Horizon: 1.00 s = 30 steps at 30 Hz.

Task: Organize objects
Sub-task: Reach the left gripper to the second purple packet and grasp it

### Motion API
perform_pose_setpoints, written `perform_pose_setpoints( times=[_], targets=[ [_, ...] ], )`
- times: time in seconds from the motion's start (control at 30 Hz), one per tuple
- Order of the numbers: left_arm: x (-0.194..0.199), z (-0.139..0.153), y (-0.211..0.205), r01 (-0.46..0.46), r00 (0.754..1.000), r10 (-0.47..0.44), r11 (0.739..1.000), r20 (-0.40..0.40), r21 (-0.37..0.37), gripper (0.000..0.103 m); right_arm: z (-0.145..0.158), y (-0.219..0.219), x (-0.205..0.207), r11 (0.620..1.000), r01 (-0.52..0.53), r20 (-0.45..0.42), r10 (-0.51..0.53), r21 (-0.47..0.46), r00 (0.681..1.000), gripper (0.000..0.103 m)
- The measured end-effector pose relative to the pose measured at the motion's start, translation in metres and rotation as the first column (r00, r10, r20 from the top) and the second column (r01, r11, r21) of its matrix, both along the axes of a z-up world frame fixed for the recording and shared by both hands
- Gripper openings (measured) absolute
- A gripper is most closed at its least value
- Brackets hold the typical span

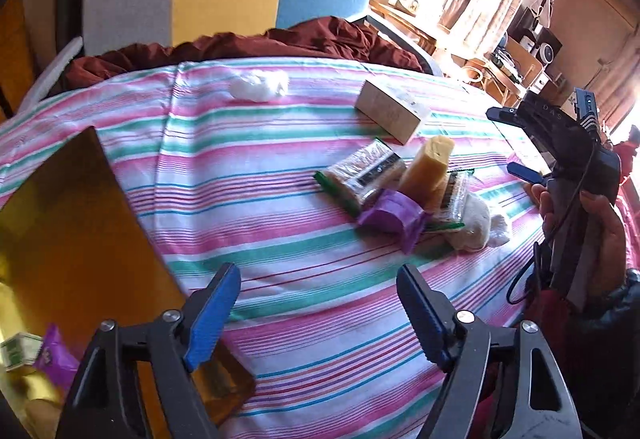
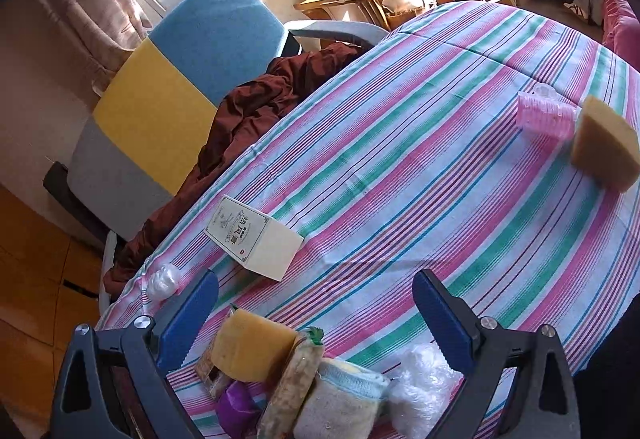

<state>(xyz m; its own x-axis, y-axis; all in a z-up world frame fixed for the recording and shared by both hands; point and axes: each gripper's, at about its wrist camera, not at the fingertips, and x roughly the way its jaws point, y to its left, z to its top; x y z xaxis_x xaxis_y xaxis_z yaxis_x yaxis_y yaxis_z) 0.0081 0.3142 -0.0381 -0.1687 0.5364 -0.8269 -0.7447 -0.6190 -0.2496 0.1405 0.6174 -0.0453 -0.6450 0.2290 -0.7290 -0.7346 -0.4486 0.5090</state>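
Jaws apart, striped tablecloth [image 2: 400, 159], colour-block chair [image 2: 168, 95]

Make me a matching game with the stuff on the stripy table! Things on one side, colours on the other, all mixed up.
Things:
1. small wrapper in the middle pile
2. box with printing on top
3. tray at the table's left edge
4. ridged roll beside the sponge

Colours:
A. gold
B. pink
C. purple
D. cream

Pairs: 1-C, 2-D, 3-A, 4-B
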Motion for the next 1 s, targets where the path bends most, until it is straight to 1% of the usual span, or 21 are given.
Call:
perform_pose_setpoints(
  times=[0.07,0.13,0.3,0.47,0.53,0.63,0.67,0.8,0.9,0.93,1.0],
  targets=[
    [0.000,-0.010,0.018,0.002,0.998,-0.001,1.000,0.057,-0.012,0.077,0.000,0.001,0.000,1.000,0.002,0.000,-0.002,0.000,1.000,0.099],
    [0.000,-0.019,0.030,0.008,0.995,-0.006,1.000,0.099,-0.024,0.073,-0.001,0.002,-0.001,1.000,0.007,0.010,-0.007,0.007,1.000,0.099],
    [-0.002,-0.034,0.060,-0.011,0.986,0.017,0.999,0.168,-0.035,0.073,0.001,0.002,-0.001,0.999,0.018,0.028,-0.019,0.035,0.999,0.100],
    [-0.011,-0.044,0.082,-0.078,0.963,0.082,0.997,0.258,-0.027,0.073,0.000,0.004,0.000,1.000,0.015,0.019,-0.016,0.016,1.000,0.100],
    [-0.016,-0.050,0.090,-0.111,0.948,0.116,0.993,0.295,-0.035,0.071,-0.001,0.004,-0.001,1.000,0.015,0.016,-0.015,0.015,1.000,0.100],
    [-0.020,-0.059,0.100,-0.149,0.932,0.158,0.987,0.325,-0.054,0.071,-0.002,0.004,-0.001,1.000,0.014,0.012,-0.014,0.009,1.000,0.100],
    [-0.020,-0.060,0.103,-0.157,0.935,0.166,0.986,0.314,-0.054,0.071,-0.002,0.005,-0.001,1.000,0.014,0.011,-0.014,0.006,1.000,0.100],
    [-0.019,-0.060,0.117,-0.140,0.960,0.151,0.988,0.237,-0.062,0.070,-0.002,0.006,0.000,1.000,0.018,0.008,-0.018,-0.003,1.000,0.100],
    [-0.014,-0.062,0.124,-0.095,0.984,0.107,0.992,0.144,-0.085,0.065,-0.003,0.007,0.002,1.000,0.028,0.008,-0.028,-0.009,1.000,0.100],
    [-0.011,-0.062,0.123,-0.078,0.989,0.087,0.993,0.118,-0.084,0.064,-0.003,0.007,0.003,0.999,0.031,0.006,-0.031,-0.009,0.999,0.100],
    [-0.010,-0.064,0.120,-0.052,0.994,0.059,0.996,0.091,-0.074,0.061,-0.002,0.008,0.005,0.999,0.038,0.006,-0.038,-0.005,0.999,0.100]
  ],
)
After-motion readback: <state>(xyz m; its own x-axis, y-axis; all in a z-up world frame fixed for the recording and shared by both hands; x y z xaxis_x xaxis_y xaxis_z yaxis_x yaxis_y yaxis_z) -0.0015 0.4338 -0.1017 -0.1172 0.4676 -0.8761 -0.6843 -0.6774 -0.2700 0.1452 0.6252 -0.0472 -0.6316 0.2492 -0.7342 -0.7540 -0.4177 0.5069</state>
